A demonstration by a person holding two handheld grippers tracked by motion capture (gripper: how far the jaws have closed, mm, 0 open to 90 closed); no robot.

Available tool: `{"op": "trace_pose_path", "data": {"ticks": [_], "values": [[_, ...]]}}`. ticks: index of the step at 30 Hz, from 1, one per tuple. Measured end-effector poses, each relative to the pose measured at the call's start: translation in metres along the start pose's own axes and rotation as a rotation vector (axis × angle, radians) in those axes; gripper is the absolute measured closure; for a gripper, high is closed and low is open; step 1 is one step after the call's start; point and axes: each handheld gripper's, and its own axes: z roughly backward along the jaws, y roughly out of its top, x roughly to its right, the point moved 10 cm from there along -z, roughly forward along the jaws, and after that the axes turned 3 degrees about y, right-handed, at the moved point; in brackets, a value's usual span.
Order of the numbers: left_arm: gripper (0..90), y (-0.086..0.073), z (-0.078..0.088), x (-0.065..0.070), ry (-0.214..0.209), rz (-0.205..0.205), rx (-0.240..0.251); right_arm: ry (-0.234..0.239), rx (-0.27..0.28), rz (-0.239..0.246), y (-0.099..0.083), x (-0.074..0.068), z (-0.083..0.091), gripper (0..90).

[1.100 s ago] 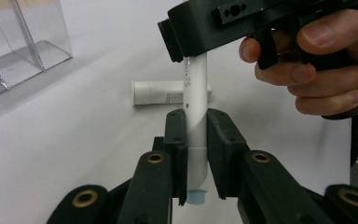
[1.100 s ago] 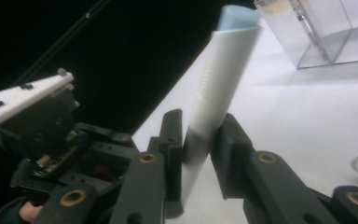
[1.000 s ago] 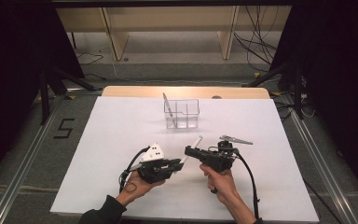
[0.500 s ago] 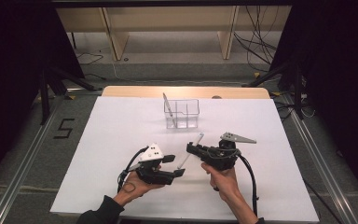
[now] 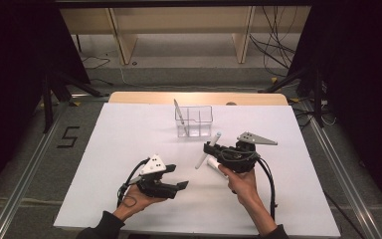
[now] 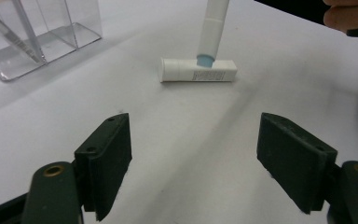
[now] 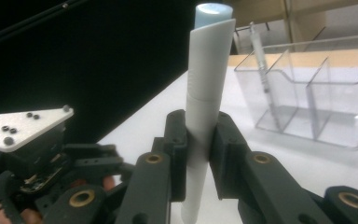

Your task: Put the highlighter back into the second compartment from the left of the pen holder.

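Note:
My right gripper [image 5: 211, 151] [image 7: 200, 135] is shut on a white pen [image 5: 216, 138] [image 7: 209, 79], held tilted above the table with its pale blue end [image 7: 212, 9] showing. Below the pen a short white cap-like tube [image 5: 213, 163] [image 6: 198, 70] lies flat on the table. In the left gripper view the pen [image 6: 213, 28] hangs just over that tube. My left gripper [image 5: 178, 177] [image 6: 193, 154] rests low at the front left; its jaws have just been opening and stand wide apart with nothing between them.
A clear three-compartment organizer [image 5: 201, 117] [image 6: 70, 32] [image 7: 340, 93] stands at the back middle of the white table [image 5: 124, 139], with a thin pen [image 5: 178, 111] [image 7: 261, 60] leaning in its left compartment. Black cables trail from both grippers toward the front edge.
The left gripper's jaws opened and the two grippers drew apart. The right gripper rose a little with the pen. The white tube now lies on the table.

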Motion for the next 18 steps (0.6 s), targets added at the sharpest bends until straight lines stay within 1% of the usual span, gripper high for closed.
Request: {"op": "trace_pose_path", "data": {"ticks": [2, 7, 9, 13, 16, 18], "values": [[24.9, -0.001, 0.003, -0.004, 0.011, 0.014, 0.015, -0.01, 0.002, 0.004, 0.004, 0.003, 0.0, 78.7], [24.4, -0.005, 0.01, -0.014, 0.031, 0.036, 0.028, -0.047, 0.004, 0.029, 0.017, 0.01, -0.003, 78.7], [24.2, -0.007, 0.012, -0.016, 0.04, 0.04, 0.028, -0.062, 0.006, 0.047, 0.022, 0.014, -0.005, 78.7], [23.0, -0.009, 0.015, -0.02, 0.05, 0.048, 0.032, -0.082, 0.008, 0.064, 0.034, 0.018, -0.01, 78.7], [22.0, -0.01, 0.018, -0.023, 0.069, 0.038, 0.039, -0.095, 0.005, 0.072, 0.041, 0.023, -0.014, 78.6], [20.7, -0.01, 0.019, -0.025, 0.08, 0.04, 0.046, -0.102, 0.003, 0.067, 0.046, 0.026, -0.017, 78.6]]}}
